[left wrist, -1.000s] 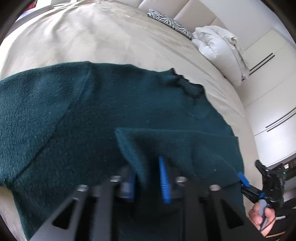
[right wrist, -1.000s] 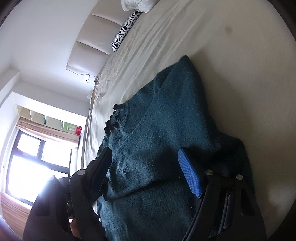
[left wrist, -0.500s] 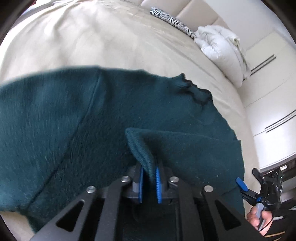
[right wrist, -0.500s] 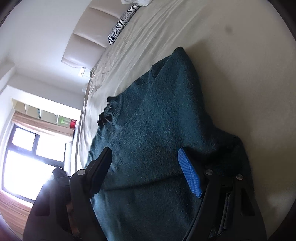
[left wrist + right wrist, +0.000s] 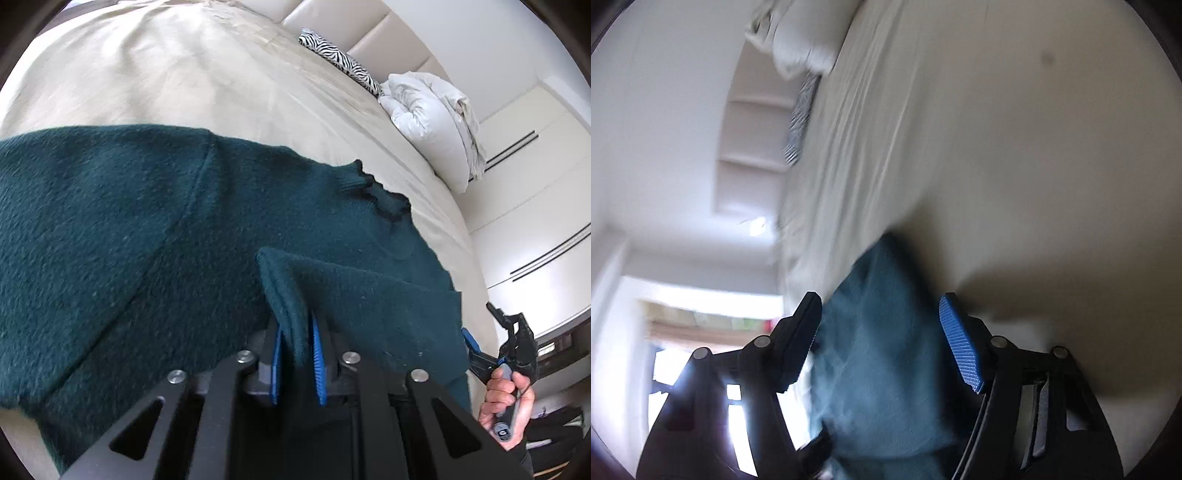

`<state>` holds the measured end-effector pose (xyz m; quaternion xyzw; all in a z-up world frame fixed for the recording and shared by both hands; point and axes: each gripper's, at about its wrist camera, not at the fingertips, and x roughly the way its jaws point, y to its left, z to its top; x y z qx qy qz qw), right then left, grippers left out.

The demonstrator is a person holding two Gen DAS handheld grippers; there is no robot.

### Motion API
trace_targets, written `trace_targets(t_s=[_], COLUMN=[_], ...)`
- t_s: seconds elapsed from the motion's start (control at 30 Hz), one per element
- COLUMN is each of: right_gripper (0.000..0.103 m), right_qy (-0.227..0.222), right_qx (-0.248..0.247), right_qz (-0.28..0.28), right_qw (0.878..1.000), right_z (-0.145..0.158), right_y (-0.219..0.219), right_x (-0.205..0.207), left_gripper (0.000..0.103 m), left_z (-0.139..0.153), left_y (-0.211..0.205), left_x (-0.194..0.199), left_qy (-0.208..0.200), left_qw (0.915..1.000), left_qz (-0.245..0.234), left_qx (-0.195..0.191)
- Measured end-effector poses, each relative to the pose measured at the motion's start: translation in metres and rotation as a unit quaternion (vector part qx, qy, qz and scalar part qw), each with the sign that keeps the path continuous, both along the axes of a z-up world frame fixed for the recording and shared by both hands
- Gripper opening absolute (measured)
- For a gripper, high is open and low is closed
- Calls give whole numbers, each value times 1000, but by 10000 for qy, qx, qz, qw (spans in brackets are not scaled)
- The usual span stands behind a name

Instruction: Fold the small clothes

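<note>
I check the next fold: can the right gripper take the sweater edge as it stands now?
Probably yes. The right gripper has the green sweater lying between its jaws, which are closing, with nothing in the way. The view is blurred, so contact is unclear.

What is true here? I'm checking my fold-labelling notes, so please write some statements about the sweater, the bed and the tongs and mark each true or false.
1. The sweater is dark green. True.
2. It lies on a bare wooden floor. False: it lies on a bed with a cream cover.
3. A folded edge of the sweater stands between the blue pads of the left tongs. True; their jaws are opening.
4. A zebra-striped pillow lies near the headboard. True.
5. The right tongs are clamped fully shut. False: their jaws stand apart with sweater fabric between them, and they are closing.
6. The white duvet covers the sweater. False: it is bundled at the head of the bed.
</note>
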<state>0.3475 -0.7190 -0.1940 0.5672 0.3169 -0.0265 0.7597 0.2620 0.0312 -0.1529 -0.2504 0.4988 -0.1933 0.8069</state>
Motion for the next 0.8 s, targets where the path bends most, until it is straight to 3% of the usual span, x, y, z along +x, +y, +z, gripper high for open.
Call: trace_targets(t_s=[0.03, 0.1, 0.17, 0.27, 0.37, 0.47, 0.57, 0.63, 0.73, 0.8], right_gripper=[69, 70, 71, 71, 72, 72, 72, 72, 72, 72], right_qy=[-8, -200, -317, -576, -625, -734, -839, -850, -854, -848], right_qx=[-123, -160, -135, -89, -76, -33, -53, -58, -118, -240], right_qz=[-16, 36, 124, 341, 669, 1105, 1384, 1497, 1671, 1758], right_qw=[9999, 9997, 9993, 9977, 9958, 9912, 9868, 9851, 9822, 9805], right_z=[6, 17, 24, 32, 40, 49, 61, 70, 82, 90], right_y=[-1, 0, 5, 25, 56, 97, 127, 147, 174, 186], right_x=[-2, -10, -20, -40, -59, -80, -91, -92, -88, -89], left_gripper=[31, 59, 74, 76, 76, 76, 74, 70, 68, 65], left_z=[3, 14, 26, 33, 30, 13, -11, -22, -30, -33], left_y=[5, 19, 44, 89, 158, 236, 301, 323, 348, 364], left_x=[-4, -17, -42, -79, -121, -165, -205, -215, -219, -213], left_qy=[-30, -129, -295, -404, -370, -237, -152, -177, -265, -340], left_qw=[9999, 9994, 9967, 9897, 9733, 9384, 8862, 8609, 8281, 8145], left_qz=[67, 262, 577, 984, 1728, 2780, 3798, 4091, 4587, 4835], left_qx=[-71, -181, -487, -955, -1463, -2038, -2649, -3018, -3210, -3188])
